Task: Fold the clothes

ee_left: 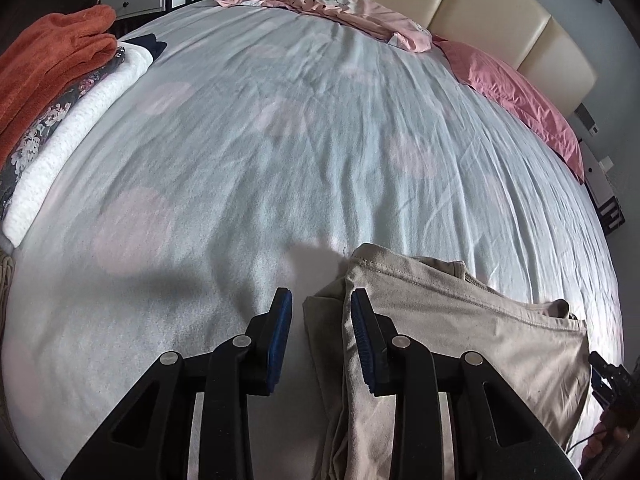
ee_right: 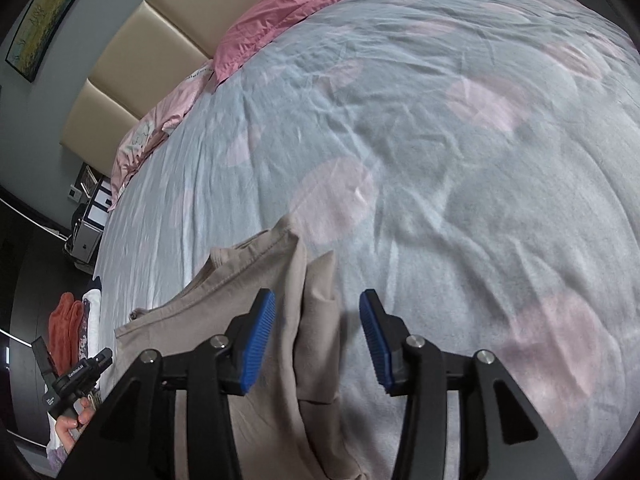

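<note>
A beige garment (ee_left: 460,332) lies partly folded on the near edge of the bed, and it also shows in the right wrist view (ee_right: 288,344). My left gripper (ee_left: 322,312) is open and empty, its jaws straddling the garment's left edge just above the fabric. My right gripper (ee_right: 318,312) is open and empty, its jaws either side of the garment's right fold. The other hand-held gripper shows at the edge of each view (ee_left: 612,380) (ee_right: 76,380).
The bed (ee_left: 280,140) has a pale blue sheet with pink dots. Folded clothes, orange (ee_left: 48,56), floral and white (ee_left: 72,136), are stacked at its left edge. Pink pillows (ee_left: 516,100) lie along the cream headboard (ee_left: 480,4). Shelving stands beyond the bed.
</note>
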`<state>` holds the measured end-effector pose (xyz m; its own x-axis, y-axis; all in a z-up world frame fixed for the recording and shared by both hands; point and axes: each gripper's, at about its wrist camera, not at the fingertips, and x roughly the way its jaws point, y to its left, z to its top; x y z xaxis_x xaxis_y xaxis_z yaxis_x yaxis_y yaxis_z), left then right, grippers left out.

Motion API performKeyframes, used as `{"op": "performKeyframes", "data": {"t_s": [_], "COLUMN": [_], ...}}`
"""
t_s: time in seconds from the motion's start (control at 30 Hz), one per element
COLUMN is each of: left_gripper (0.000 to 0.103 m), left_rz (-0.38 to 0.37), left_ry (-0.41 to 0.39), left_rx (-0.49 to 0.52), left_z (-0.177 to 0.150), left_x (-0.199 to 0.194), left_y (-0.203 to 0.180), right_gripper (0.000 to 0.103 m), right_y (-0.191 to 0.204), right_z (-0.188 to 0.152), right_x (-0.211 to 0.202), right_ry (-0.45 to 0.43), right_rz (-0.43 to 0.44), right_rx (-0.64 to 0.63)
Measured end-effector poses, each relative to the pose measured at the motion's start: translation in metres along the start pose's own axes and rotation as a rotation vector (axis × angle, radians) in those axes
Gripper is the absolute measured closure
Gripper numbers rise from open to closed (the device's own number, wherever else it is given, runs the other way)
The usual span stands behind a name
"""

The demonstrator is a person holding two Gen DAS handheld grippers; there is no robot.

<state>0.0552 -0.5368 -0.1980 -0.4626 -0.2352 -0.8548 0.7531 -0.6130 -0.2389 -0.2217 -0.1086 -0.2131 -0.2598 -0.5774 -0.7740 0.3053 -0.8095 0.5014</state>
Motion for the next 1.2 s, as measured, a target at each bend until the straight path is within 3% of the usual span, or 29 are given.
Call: {"op": "performKeyframes", "data": {"t_s": [0.1, 0.17, 0.2, 0.23, 0.3, 0.57, 0.9, 1.2], "left_gripper": [0.070, 0.070, 0.070, 0.070, 0.070, 0.070, 0.070, 0.070], "left_rz": [-0.007, -0.011, -0.017, -0.024, -0.046, -0.107, -0.228, -0.275], "left_ry": [0.007, 0.012, 0.016, 0.021, 0.032, 0.017, -0.019, 0.025], "left_rx": [0.008, 0.014, 0.014, 0.013, 0.007, 0.006, -0.093, -0.178], "left_z": [-0.001, -0.001, -0.001, -0.001, -0.001, 0.003, 0.018, 0.021], "left_x": [0.001, 0.002, 0.003, 0.004, 0.005, -0.008, -0.032, -0.039], "left_y": [-0.001, -0.002, -0.003, -0.004, -0.005, -0.009, 0.020, 0.053], "right_gripper": [0.060, 0.068, 0.081, 0.086, 0.093, 0.096, 0.097, 0.097], "right_y": [0.004, 0.004, 0.003, 0.001, -0.001, 0.021, 0.143, 0.275], "right_z": [0.000, 0.000, 0.001, 0.001, 0.001, -0.001, -0.016, -0.062], "right_x": [0.012, 0.017, 0.018, 0.019, 0.020, -0.002, -0.043, -0.026], "right_ry": [0.010, -0.003, -0.003, 0.001, 0.002, -0.047, -0.124, -0.107], "right_rz": [-0.028, -0.044, -0.053, -0.049, -0.017, -0.005, -0.029, -0.037], "right_rx": [-0.035, -0.047, -0.048, -0.043, -0.028, -0.063, -0.240, -0.397]}}
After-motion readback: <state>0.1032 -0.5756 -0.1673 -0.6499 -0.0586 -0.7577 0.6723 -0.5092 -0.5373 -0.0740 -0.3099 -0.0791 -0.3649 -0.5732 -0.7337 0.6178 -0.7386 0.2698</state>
